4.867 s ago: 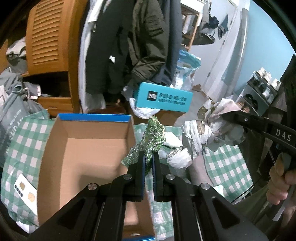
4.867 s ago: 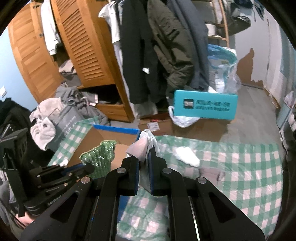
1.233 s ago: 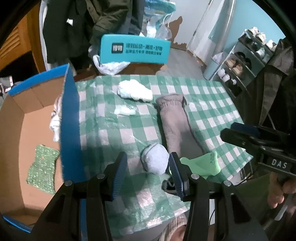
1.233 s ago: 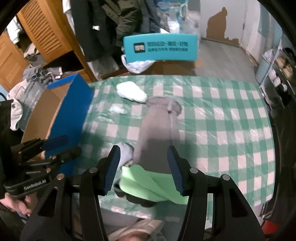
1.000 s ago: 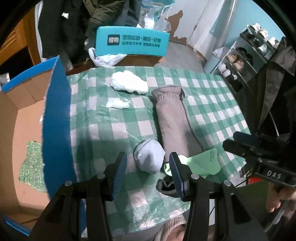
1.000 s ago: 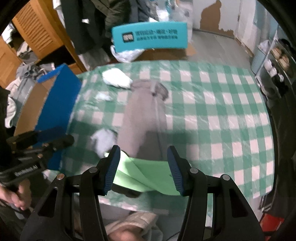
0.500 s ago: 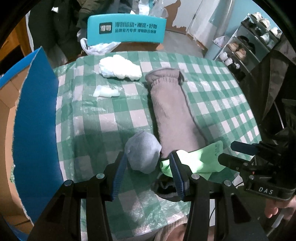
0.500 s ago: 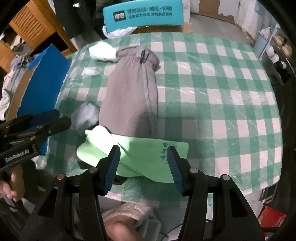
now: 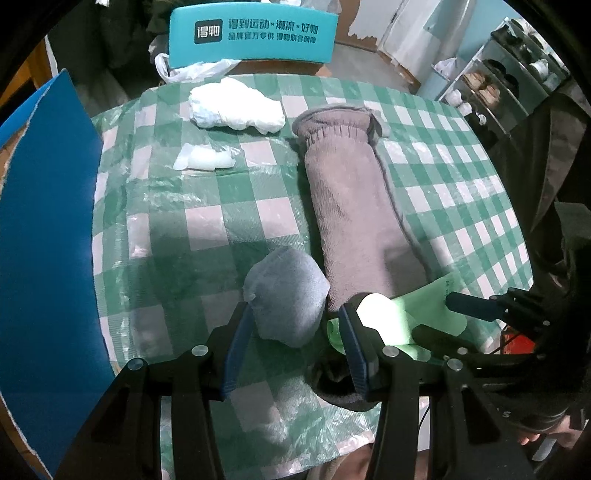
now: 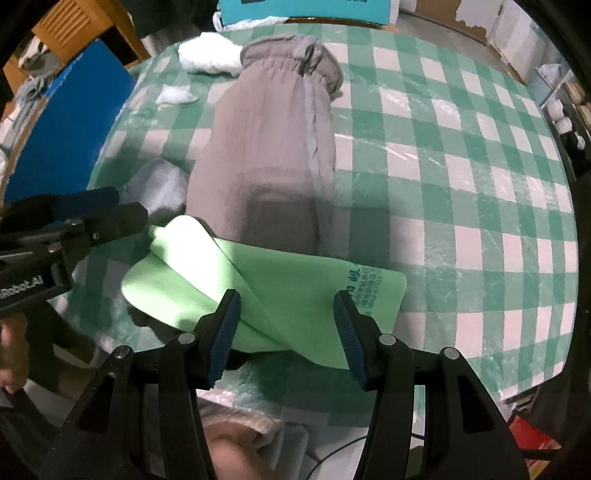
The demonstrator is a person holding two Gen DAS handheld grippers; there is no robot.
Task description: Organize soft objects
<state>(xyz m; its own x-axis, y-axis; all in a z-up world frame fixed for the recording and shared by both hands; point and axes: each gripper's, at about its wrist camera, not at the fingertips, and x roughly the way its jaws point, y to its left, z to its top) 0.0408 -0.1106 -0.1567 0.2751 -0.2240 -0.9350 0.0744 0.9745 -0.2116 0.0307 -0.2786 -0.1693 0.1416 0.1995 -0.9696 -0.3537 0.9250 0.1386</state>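
While the rolled grey sock ball (image 9: 286,295) lies on the green-checked surface (image 9: 221,206) just left of the long grey-brown fleece sock (image 9: 354,206), the left gripper (image 9: 295,343) straddles it, jaws apart; the right gripper (image 10: 286,332), jaws apart, straddles the light-green cloth (image 10: 266,291).

Not much readable from my end. The teal box (image 9: 252,31) behind the table has a dark square logo reading 得物, then white Chinese lettering in two lines: top one looks like 得到运动×潮流×好物, and the smaller line under it is too fine for me to trust. In the right wrist view, the left gripper (image 10: 107,206) body shows "Robot.AI" in white, with the start cut off. The green cloth (image 10: 266,291) has small teal print near one corner, characters plus what may be digits, too blurry to read.
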